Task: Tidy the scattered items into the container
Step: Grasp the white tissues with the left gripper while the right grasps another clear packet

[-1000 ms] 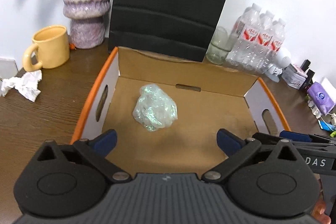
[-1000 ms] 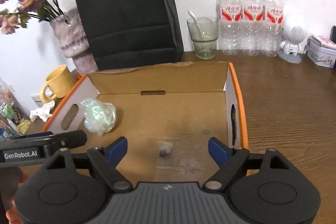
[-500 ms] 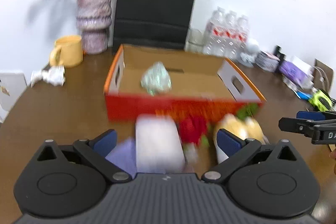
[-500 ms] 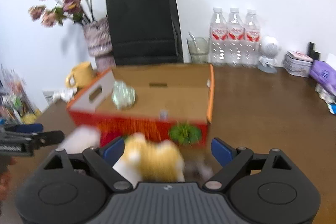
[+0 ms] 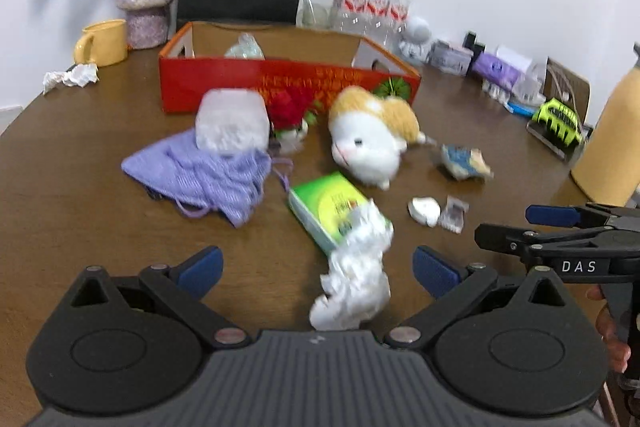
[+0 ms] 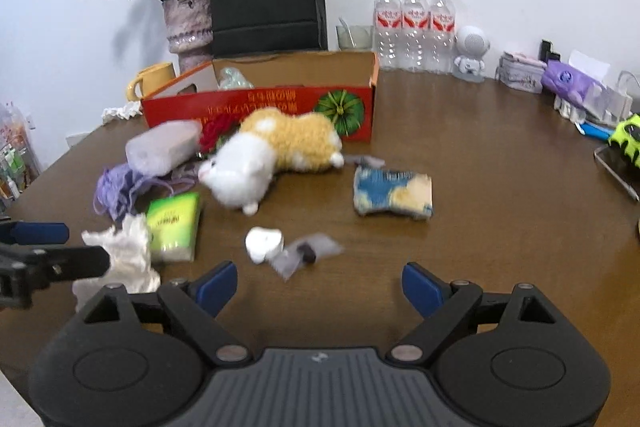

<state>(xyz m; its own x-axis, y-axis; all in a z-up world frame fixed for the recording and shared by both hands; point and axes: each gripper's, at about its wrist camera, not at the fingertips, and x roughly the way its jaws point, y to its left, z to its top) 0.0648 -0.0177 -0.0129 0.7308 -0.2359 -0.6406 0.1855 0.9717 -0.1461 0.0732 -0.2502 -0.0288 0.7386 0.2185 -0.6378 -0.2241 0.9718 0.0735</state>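
White crumpled tissue (image 5: pixel 354 281) | between left gripper (image 5: pixel 316 269) fingers | spread wide

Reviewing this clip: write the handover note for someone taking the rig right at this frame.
Left gripper: open, empty, over the crumpled tissue.
Right gripper: open, empty, near the small clear packet and white cap.
Done: only the crinkled plastic ball is in the red box.
Left on the table in front of the box: plush hamster, sponge, green tissue pack, purple knit pouch, translucent white case, red flower ornament, plus the tissue, packet and cap.
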